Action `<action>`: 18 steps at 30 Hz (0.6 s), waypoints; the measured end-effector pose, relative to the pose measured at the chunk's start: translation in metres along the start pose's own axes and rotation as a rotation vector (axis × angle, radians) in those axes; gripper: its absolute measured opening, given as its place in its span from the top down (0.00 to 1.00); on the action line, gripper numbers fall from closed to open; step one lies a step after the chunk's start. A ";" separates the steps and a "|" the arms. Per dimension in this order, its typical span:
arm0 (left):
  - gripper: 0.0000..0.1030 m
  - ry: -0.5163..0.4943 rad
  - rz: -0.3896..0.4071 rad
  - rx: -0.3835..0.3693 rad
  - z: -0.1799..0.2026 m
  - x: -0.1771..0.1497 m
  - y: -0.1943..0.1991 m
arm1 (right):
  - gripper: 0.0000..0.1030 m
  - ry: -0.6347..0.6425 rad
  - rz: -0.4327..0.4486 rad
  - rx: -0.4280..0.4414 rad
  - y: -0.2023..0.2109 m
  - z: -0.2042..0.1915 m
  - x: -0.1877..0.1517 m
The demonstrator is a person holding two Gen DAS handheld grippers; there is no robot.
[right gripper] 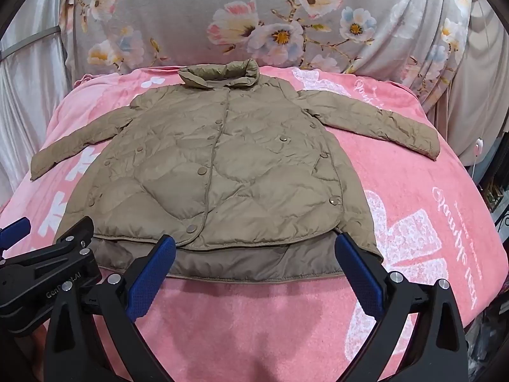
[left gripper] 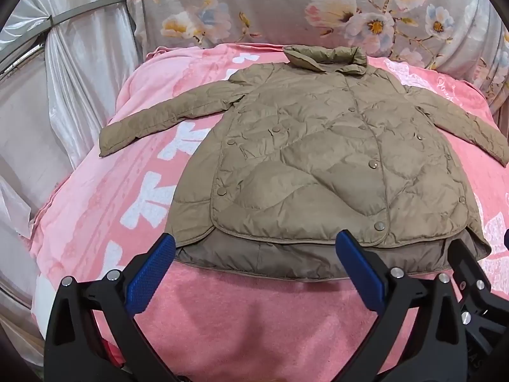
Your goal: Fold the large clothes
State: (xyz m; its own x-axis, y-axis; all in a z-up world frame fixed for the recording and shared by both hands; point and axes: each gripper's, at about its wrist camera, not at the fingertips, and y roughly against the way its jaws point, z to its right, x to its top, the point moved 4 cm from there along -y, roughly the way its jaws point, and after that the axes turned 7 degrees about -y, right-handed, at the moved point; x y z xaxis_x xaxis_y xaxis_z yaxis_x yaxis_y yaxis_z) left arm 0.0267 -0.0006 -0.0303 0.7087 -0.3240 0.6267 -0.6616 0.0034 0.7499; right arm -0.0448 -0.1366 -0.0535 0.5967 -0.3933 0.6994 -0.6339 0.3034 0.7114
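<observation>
- Tan jacket (left gripper: pixel 318 159) lies flat, front up, sleeves spread, on pink blanket (left gripper: pixel 254 318) over bed.
- L gripper (left gripper: pixel 254 267) jaws wide open, empty, just short of hem.
- R gripper (right gripper: pixel 254 267) same: wide open, empty.

Soft even light, fisheye-warped edges

A pink blanket (right gripper: pixel 397 165) with white bow prints and script covers the bed. At its far end rises a grey floral fabric (right gripper: pixel 197 22), draped in folds on the right. Shiny white curtain (left gripper: pixel 79 73) hangs at the left, lit evenly.
</observation>
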 end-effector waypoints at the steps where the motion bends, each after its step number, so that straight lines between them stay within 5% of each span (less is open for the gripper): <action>1: 0.04 0.008 0.003 0.002 -0.001 0.000 0.000 | 0.05 -0.002 -0.001 0.001 0.000 0.000 0.000; 18: 0.04 0.006 -0.012 0.024 -0.013 -0.011 0.006 | 0.05 0.012 0.006 0.034 0.004 -0.010 -0.008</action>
State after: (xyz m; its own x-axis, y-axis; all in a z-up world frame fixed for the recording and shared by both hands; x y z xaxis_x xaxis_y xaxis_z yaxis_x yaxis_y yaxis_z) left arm 0.0180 0.0157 -0.0299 0.7180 -0.3178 0.6192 -0.6588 -0.0235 0.7519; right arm -0.0473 -0.1240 -0.0550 0.5986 -0.3807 0.7048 -0.6540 0.2758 0.7045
